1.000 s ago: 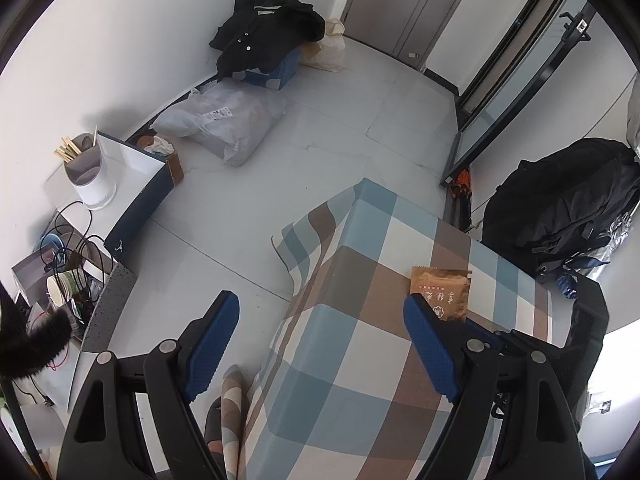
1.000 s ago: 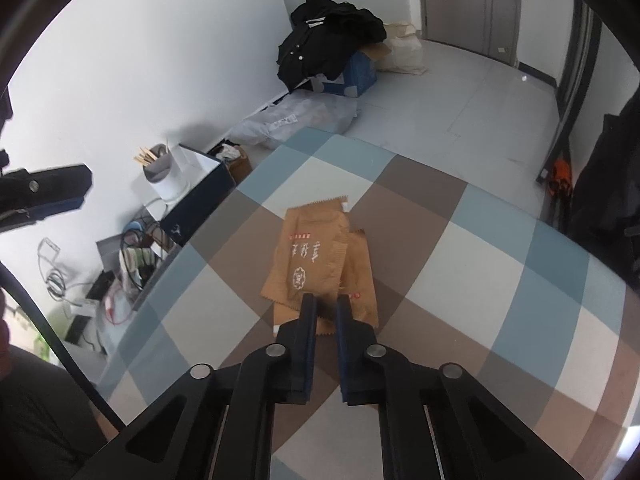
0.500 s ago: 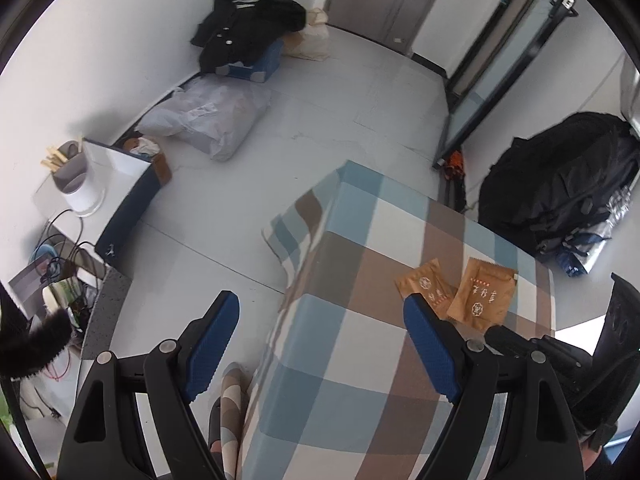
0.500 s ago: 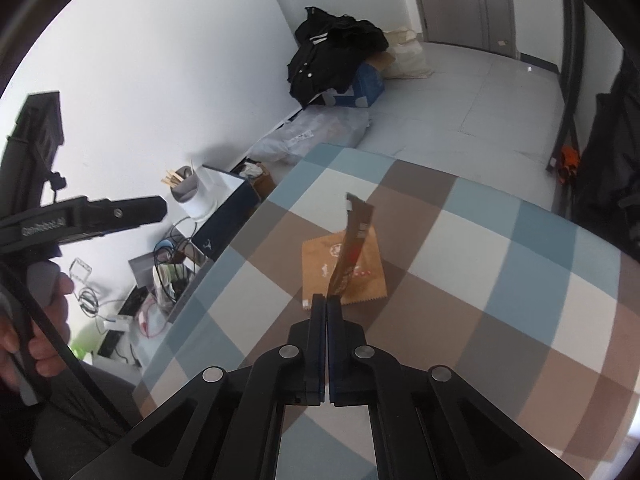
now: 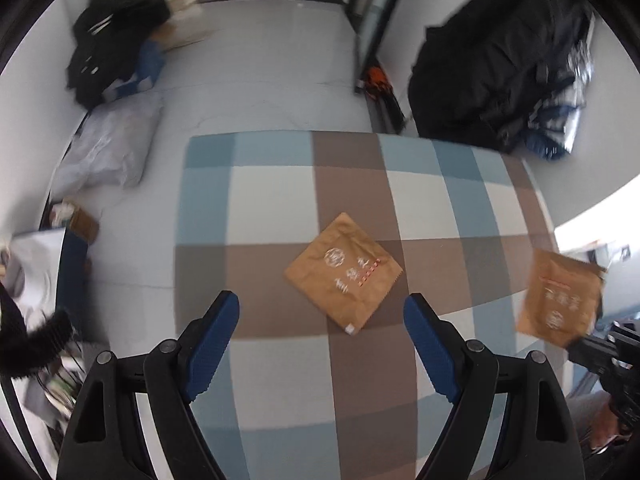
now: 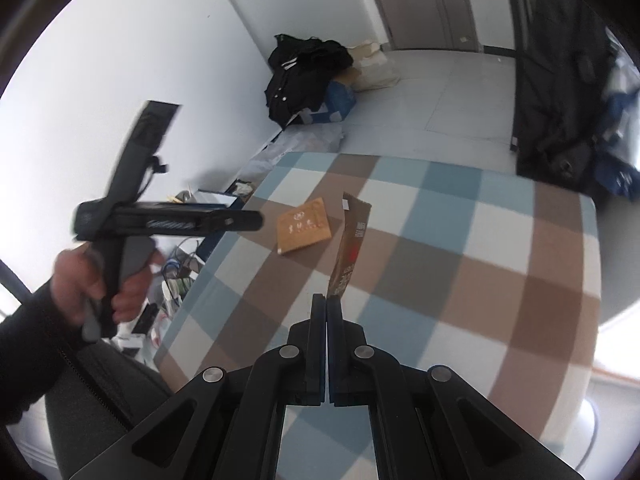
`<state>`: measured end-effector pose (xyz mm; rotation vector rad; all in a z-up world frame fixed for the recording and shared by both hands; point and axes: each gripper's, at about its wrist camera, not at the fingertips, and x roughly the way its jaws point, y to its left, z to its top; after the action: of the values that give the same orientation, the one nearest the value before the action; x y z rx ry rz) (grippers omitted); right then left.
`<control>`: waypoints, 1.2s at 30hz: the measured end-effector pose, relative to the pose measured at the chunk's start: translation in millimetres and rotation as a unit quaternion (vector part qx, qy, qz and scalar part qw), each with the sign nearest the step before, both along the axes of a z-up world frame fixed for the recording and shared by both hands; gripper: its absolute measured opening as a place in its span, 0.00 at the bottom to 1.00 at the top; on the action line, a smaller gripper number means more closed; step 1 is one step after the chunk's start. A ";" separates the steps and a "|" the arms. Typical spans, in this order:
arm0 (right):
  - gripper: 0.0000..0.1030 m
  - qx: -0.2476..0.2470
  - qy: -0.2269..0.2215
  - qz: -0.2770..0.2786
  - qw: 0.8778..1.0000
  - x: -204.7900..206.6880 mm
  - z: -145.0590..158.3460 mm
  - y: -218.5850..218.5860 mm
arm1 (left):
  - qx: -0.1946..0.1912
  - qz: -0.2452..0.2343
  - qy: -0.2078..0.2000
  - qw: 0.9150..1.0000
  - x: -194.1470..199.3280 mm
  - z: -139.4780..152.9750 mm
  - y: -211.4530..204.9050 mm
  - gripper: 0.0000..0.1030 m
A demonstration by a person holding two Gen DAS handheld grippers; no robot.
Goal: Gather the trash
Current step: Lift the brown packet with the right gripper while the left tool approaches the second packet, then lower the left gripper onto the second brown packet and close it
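A brown paper packet [image 5: 343,272] lies flat on the blue, brown and white checked tablecloth [image 5: 272,200]. My left gripper [image 5: 322,300] hovers above its near side, open wide, with nothing between the blue pads [image 5: 216,336]. A second brown packet [image 6: 352,240] hangs upright above the table, and my right gripper [image 6: 326,300] is shut on its lower edge. In the left wrist view that held packet [image 5: 560,300] shows at the right edge. The right wrist view shows the flat packet [image 6: 304,226] farther back and a hand [image 6: 100,280] holding the left gripper [image 6: 256,220].
On the floor beyond the table lie a black clothes pile [image 5: 116,44] on a blue box and a clear plastic bag [image 5: 108,148]. A big black bag [image 5: 500,60] leans at the right. Cables and clutter [image 6: 176,276] sit left of the table.
My right gripper closed on one packet and lifted it off the table, away from the other. My left gripper swung in over the table to the packet left lying there.
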<state>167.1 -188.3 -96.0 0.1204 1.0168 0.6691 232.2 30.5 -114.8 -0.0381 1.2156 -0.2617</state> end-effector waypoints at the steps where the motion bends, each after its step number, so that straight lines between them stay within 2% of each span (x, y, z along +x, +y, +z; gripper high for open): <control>1: 0.00 0.005 0.005 -0.002 1.000 -6.6 -1.6 -4.5 | 0.011 -0.014 -0.001 1.000 3.6 -2.8 -5.3 0.80; 4: 0.00 0.010 0.011 0.000 1.000 -23.5 -4.6 -11.3 | 0.028 -0.045 0.001 0.999 10.5 -10.2 -14.4 0.80; 7: 0.00 0.014 0.006 0.004 1.000 -33.8 -3.0 -13.9 | 0.065 -0.072 0.013 0.995 16.3 -23.3 -20.6 0.80; 8: 0.00 0.017 0.005 0.003 1.000 -35.5 -2.1 -15.5 | 0.066 -0.077 0.020 0.995 17.3 -25.7 -20.0 0.79; 13: 0.00 0.031 0.000 -0.004 1.000 -37.2 0.6 -23.5 | 0.087 -0.127 -0.001 0.988 12.6 -24.6 -27.0 0.79; 15: 0.00 0.038 0.001 -0.004 0.999 -36.3 0.8 -25.4 | 0.076 -0.148 -0.002 0.986 10.8 -22.2 -27.0 0.73; 16: 0.00 0.049 0.003 -0.002 0.999 -35.5 1.0 -26.5 | 0.067 -0.156 -0.001 0.985 10.9 -20.1 -26.7 0.64; 17: 0.00 0.053 0.002 -0.002 0.999 -36.5 2.2 -27.3 | 0.071 -0.159 -0.005 0.985 11.2 -17.6 -25.7 0.49; 18: 0.00 0.053 -0.002 -0.001 0.999 -36.0 3.2 -27.0 | 0.072 -0.159 -0.005 0.985 13.7 -16.7 -25.1 0.44; 19: 0.00 0.053 -0.004 0.000 0.999 -37.3 4.6 -27.1 | 0.060 -0.158 0.000 0.986 14.0 -15.4 -22.7 0.33; 20: 0.00 0.053 -0.006 0.001 0.999 -37.5 5.1 -27.0 | 0.048 -0.157 0.006 0.986 14.3 -13.7 -21.3 0.17; 22: 0.00 0.052 -0.005 0.000 0.999 -36.9 4.3 -25.9 | 0.044 -0.161 0.011 0.986 12.1 -11.8 -22.7 0.06; 23: 0.00 0.051 -0.005 0.000 0.999 -36.7 4.1 -25.7 | 0.051 -0.165 0.009 0.985 10.5 -10.8 -27.4 0.04; 26: 0.00 0.049 -0.006 -0.002 0.999 -36.2 3.7 -26.2 | 0.068 -0.179 0.007 0.981 3.7 -10.1 -38.1 0.04; 30: 0.00 0.049 -0.005 -0.008 0.999 -37.1 4.1 -28.3 | 0.072 -0.164 0.012 0.984 8.1 -10.6 -33.0 0.05; 31: 0.00 0.049 -0.005 -0.008 0.999 -36.6 4.1 -28.3 | 0.071 -0.161 0.017 0.984 9.0 -11.2 -31.3 0.10; 32: 0.00 0.049 -0.007 -0.007 0.999 -37.3 4.4 -28.3 | 0.076 -0.157 0.019 0.984 12.2 -12.1 -31.5 0.22; 33: 0.00 0.049 -0.007 -0.007 0.999 -37.7 4.5 -28.2 | 0.074 -0.153 0.023 0.985 13.1 -12.6 -30.8 0.31; 34: 0.00 0.049 -0.006 -0.007 0.999 -37.6 3.9 -28.2 | 0.069 -0.153 0.028 0.985 14.7 -14.1 -28.9 0.50; 35: 0.00 0.049 -0.006 -0.006 0.999 -38.1 3.5 -28.0 | 0.071 -0.153 0.027 0.985 16.0 -14.2 -27.8 0.59; 36: 0.00 0.047 -0.005 -0.005 0.999 -38.4 2.9 -27.6 | 0.072 -0.158 0.020 0.985 16.0 -13.6 -28.5 0.61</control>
<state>128.7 -215.9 -93.1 0.2040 0.9742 0.7089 248.2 2.0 -128.4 0.2780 1.2764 -0.4507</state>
